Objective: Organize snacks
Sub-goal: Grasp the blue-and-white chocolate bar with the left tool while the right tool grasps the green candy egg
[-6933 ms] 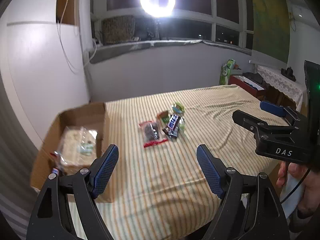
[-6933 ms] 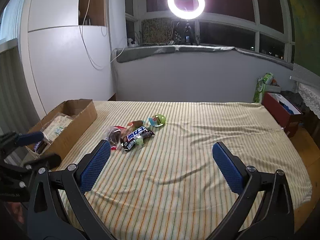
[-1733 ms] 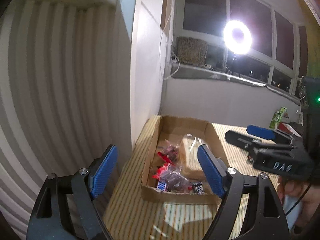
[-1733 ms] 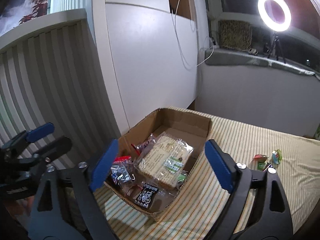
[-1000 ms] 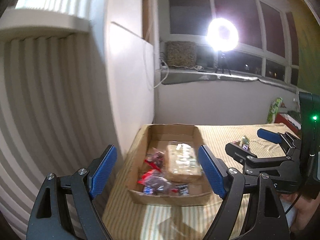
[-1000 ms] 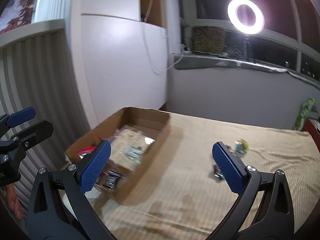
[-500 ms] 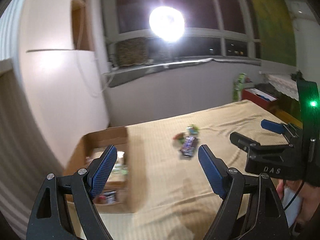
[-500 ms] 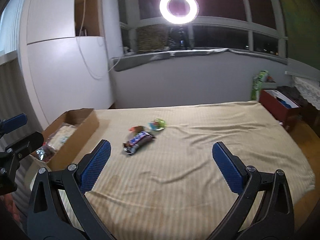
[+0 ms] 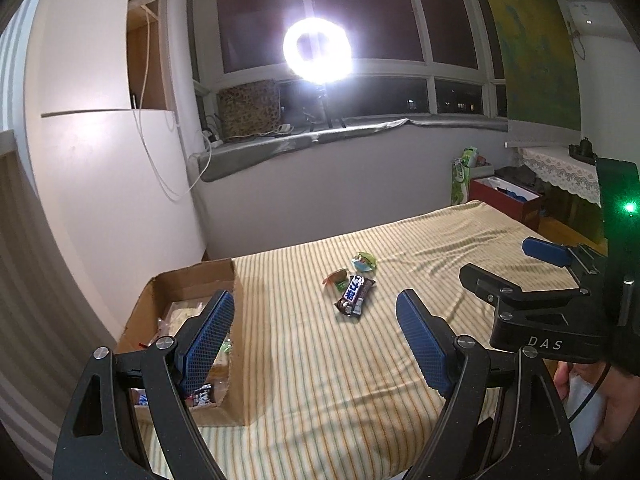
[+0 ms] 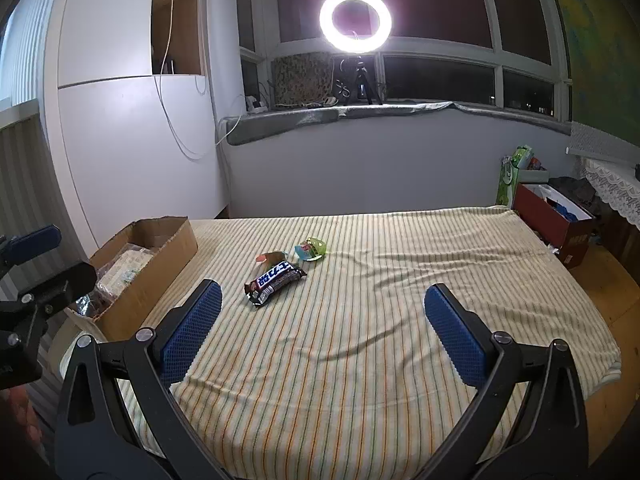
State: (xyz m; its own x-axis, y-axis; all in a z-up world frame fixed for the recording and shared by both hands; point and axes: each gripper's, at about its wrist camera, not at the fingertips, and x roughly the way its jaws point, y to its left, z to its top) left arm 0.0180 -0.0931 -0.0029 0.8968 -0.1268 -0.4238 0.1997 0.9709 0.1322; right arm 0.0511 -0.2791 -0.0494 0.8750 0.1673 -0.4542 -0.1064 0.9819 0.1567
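A dark chocolate bar (image 9: 355,294) (image 10: 274,277) lies on the striped bedspread (image 9: 360,360) (image 10: 360,320). A small brown-and-red snack (image 9: 336,277) (image 10: 272,257) and a green-and-blue packet (image 9: 363,261) (image 10: 311,249) lie just behind it. A cardboard box (image 9: 236,344) (image 10: 160,268) holding several snack packets stands at the left edge of the bed. My left gripper (image 9: 316,344) is open and empty, near the box's front right corner. My right gripper (image 10: 320,332) is open and empty, above the bed's front part.
A white cupboard wall (image 10: 132,152) stands behind the box. A bright ring light (image 10: 355,20) stands on the window sill. A red box (image 10: 556,220) and a green bag (image 10: 512,180) stand on the floor at the right of the bed.
Both cameras swung from the box at the left toward the bed's middle and steadied. The red packet that lay with the snacks 6.9 s ago no longer lies on the bed.
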